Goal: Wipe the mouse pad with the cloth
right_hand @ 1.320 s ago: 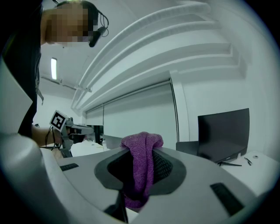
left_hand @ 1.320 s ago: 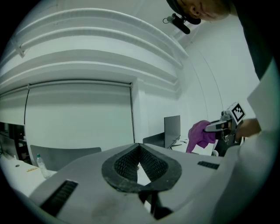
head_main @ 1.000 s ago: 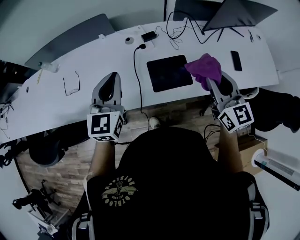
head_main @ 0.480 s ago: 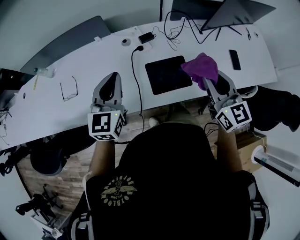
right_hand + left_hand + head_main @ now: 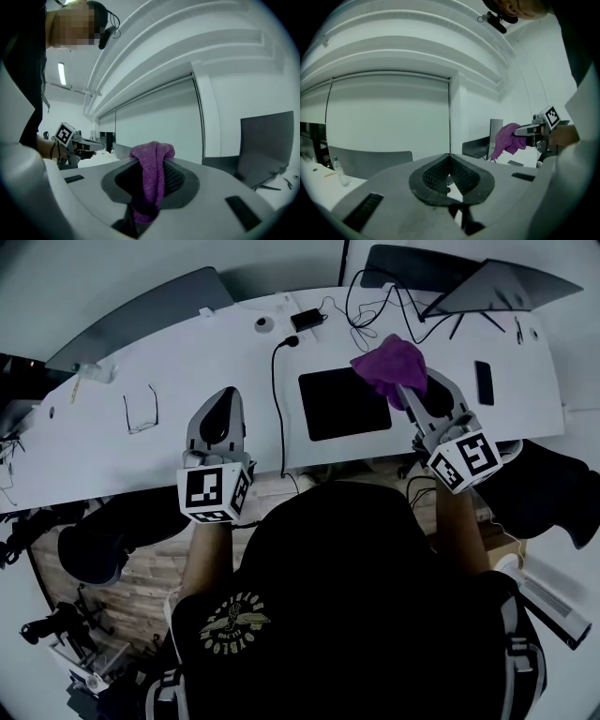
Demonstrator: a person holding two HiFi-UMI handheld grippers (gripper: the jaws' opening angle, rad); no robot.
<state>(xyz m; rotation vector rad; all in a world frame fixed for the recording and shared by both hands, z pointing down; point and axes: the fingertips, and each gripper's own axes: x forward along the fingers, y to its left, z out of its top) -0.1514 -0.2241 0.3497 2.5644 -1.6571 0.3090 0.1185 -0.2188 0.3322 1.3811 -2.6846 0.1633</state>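
Note:
A black mouse pad (image 5: 343, 401) lies on the white desk (image 5: 169, 442), near its front edge. My right gripper (image 5: 403, 388) is shut on a purple cloth (image 5: 389, 364), held in the air just right of the pad's far right corner. The right gripper view shows the cloth (image 5: 151, 180) pinched between the jaws and draped over their tip. My left gripper (image 5: 217, 415) hovers over the desk left of the pad, shut with nothing in it. From the left gripper view the cloth (image 5: 506, 139) and the right gripper show at the right.
A black cable (image 5: 277, 409) runs down the desk just left of the pad. Glasses (image 5: 141, 410) lie at the left, a phone (image 5: 485, 382) at the right, a charger and tangled wires (image 5: 359, 313) at the back. A laptop (image 5: 497, 292) stands far right.
My right gripper has carried the cloth up and to the left, toward the pad's far right corner. The left gripper has stayed put.

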